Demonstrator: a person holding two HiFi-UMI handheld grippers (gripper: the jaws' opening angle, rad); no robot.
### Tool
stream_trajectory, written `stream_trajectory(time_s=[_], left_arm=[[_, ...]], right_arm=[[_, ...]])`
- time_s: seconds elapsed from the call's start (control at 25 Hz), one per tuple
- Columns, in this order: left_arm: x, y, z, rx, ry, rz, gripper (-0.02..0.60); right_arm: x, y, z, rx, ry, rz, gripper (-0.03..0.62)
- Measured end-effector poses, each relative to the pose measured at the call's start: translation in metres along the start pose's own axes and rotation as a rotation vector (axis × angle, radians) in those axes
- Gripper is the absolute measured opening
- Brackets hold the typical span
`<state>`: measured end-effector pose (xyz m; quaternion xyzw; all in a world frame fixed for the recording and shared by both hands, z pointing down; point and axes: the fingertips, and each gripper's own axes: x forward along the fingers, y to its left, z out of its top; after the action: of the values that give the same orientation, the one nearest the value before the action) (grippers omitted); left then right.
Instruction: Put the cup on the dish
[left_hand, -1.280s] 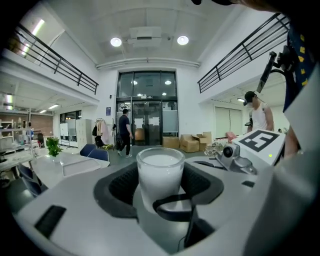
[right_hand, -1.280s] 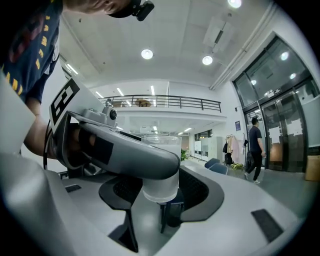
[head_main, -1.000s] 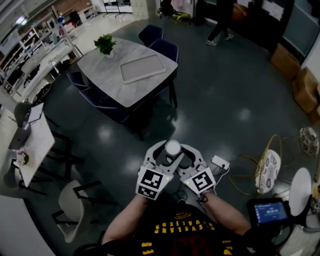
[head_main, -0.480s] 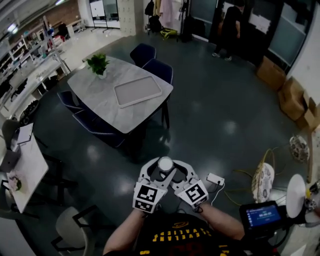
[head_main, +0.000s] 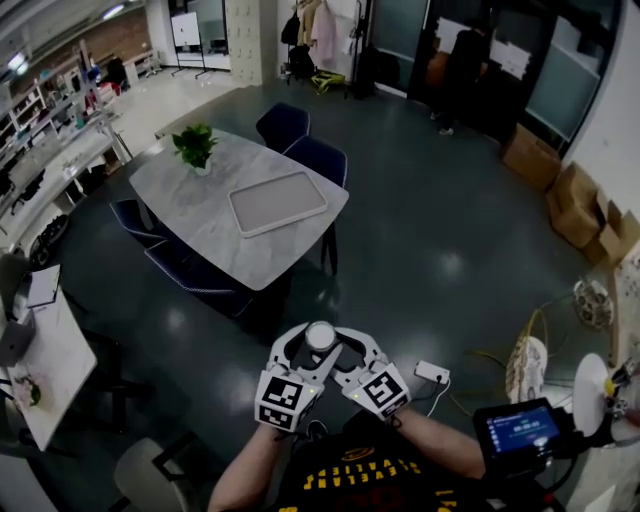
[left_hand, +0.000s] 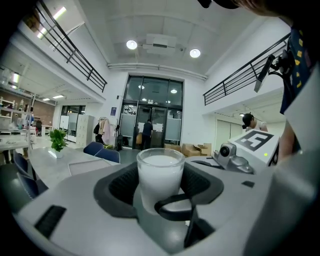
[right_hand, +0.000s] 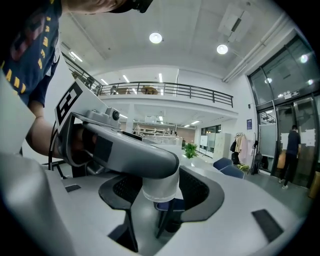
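A small white cup (head_main: 320, 336) is held in front of the person's chest, upright, above the dark floor. My left gripper (head_main: 308, 346) and right gripper (head_main: 336, 346) meet around it from either side. In the left gripper view the cup (left_hand: 160, 175) stands between the dark pads, with my left gripper (left_hand: 160, 192) shut on it. In the right gripper view my right gripper (right_hand: 161, 202) closes on the lower part of the cup (right_hand: 161, 192); the left gripper's jaw hides the cup's top. A pale rectangular dish (head_main: 277, 202) lies on the grey table (head_main: 195, 215) ahead.
A potted plant (head_main: 195, 148) stands at the table's far left. Blue chairs (head_main: 283, 122) ring the table. A white power strip (head_main: 432, 373) and cables lie on the floor at right, near a screen (head_main: 518, 430). Cardboard boxes (head_main: 575, 190) and a person (head_main: 462, 70) are by the doors.
Both grippers have travelled together with the cup toward the table, which now sits lower and nearer in the head view. The hold on the cup looks the same.
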<state>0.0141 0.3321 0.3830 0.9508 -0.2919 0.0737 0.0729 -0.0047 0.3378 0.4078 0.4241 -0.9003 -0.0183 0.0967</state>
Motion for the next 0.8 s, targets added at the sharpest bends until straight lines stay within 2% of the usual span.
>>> stream_trajectory(time_s=[0.24, 0.48, 0.6, 0.8], left_arm=[[-0.003, 0.028, 0.004, 0.011, 0.012, -0.018, 0.264], [0.014, 0.057, -0.004, 0.019, 0.064, 0.008, 0.265], [0.037, 0.075, -0.004, 0.021, 0.081, 0.020, 0.264], [0.101, 0.104, 0.003, 0.017, 0.093, 0.014, 0.264]], right_arm=[[0.027, 0.001, 0.006, 0.018, -0.012, 0.074, 0.235], [0.055, -0.014, -0.004, 0.048, -0.032, 0.133, 0.235], [0.072, -0.037, -0.012, 0.051, -0.045, 0.165, 0.234], [0.096, -0.102, -0.022, 0.067, -0.051, 0.217, 0.235]])
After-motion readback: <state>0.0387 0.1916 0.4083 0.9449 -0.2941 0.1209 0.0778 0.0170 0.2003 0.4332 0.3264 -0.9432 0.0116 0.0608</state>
